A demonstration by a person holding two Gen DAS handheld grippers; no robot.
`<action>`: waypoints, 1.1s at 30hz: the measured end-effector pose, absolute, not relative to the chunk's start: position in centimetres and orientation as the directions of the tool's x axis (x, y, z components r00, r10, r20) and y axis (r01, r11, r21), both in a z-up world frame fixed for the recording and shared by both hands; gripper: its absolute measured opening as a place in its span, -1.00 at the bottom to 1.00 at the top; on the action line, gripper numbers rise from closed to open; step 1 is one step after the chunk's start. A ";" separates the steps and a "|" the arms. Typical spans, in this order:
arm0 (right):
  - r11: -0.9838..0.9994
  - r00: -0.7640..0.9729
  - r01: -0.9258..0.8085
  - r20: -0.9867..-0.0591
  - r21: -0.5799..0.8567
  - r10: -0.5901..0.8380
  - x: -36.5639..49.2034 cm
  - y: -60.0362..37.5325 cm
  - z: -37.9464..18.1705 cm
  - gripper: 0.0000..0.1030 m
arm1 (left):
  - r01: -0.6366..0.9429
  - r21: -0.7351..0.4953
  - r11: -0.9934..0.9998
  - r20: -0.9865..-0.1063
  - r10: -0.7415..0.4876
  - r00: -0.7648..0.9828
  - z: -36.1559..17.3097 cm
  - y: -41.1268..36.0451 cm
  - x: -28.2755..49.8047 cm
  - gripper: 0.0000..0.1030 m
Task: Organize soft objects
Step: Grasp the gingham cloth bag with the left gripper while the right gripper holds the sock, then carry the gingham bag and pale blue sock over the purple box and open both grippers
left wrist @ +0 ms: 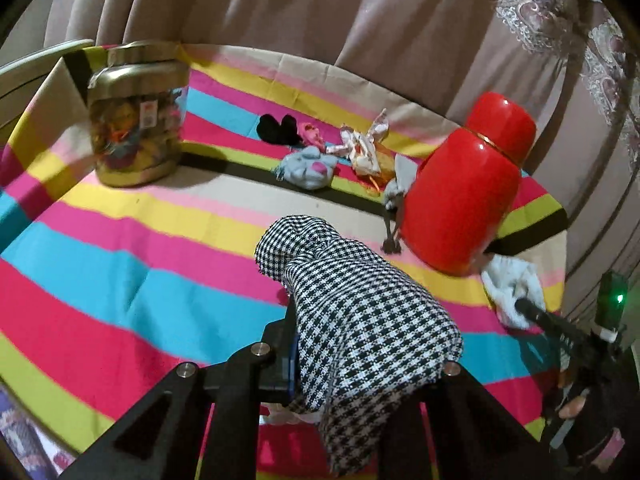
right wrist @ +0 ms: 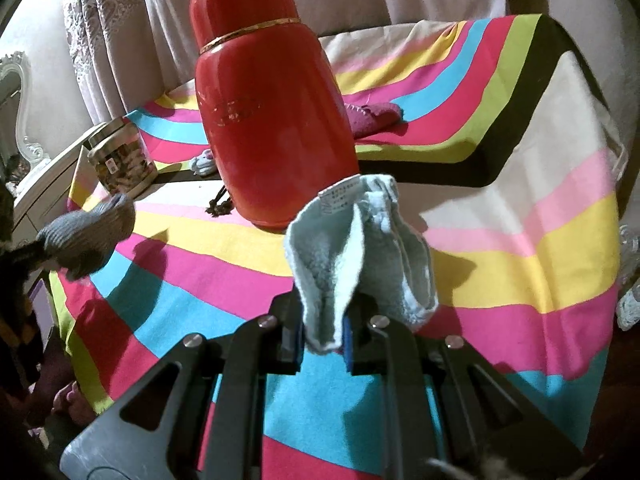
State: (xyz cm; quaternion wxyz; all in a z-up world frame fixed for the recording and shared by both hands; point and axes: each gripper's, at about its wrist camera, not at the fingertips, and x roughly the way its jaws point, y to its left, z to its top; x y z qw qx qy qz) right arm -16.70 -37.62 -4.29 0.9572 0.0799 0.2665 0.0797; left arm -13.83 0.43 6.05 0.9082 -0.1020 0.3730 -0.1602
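Striped multicoloured cloth (left wrist: 120, 240) over table; on it red flask (left wrist: 464, 184), clear jar (left wrist: 136, 120), small soft items (left wrist: 308, 166) near far edge.

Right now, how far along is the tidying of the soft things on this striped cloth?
Nothing looks put away yet. In hand: the left gripper is clamped on a black-and-white houndstooth cloth, the right gripper on a pale blue terry towel. Left: a light blue plush, a black item, a pink toy and a crumpled patterned fabric lie loose behind the red flask.

Black angular tool (right wrist: 324, 344) frames — silver round screws, blue pads, triangular cut-outs.
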 end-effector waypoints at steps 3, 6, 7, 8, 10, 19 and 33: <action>0.967 0.850 -0.112 -0.482 0.227 0.212 -17.5 -37.3 -4.0 -0.64 | 0.211 -0.300 0.930 -0.654 -0.361 0.664 6.0 0.7 -14.8 -0.69; 0.946 0.843 -0.151 -0.463 0.286 0.274 -18.3 -36.6 -3.7 -0.64 | 0.213 -0.288 0.934 -0.652 -0.354 0.670 6.2 0.7 -15.2 -0.69; 0.943 0.840 -0.169 -0.458 0.288 0.290 -18.6 -36.1 -3.4 -0.64 | 0.214 -0.291 0.933 -0.650 -0.356 0.671 6.3 0.7 -15.4 -0.69; 0.939 0.837 -0.186 -0.453 0.289 0.306 -18.8 -35.6 -3.1 -0.64 | 0.214 -0.294 0.932 -0.650 -0.359 0.670 6.3 0.8 -15.5 -0.69; 0.927 0.831 -0.226 -0.438 0.298 0.343 -19.2 -34.6 -2.3 -0.64 | 0.216 -0.296 0.930 -0.649 -0.362 0.669 6.4 0.7 -15.6 -0.69; 0.891 0.792 -0.365 -0.412 0.271 0.450 -20.1 -30.0 -0.2 -0.64 | 0.222 -0.249 0.943 -0.652 -0.332 0.681 6.7 0.5 -16.8 -0.69; 0.853 0.728 -0.454 -0.446 0.256 0.521 -21.1 -26.2 -0.1 -0.64 | 0.159 -0.205 0.966 -0.676 -0.257 0.691 6.5 2.9 -18.6 -0.69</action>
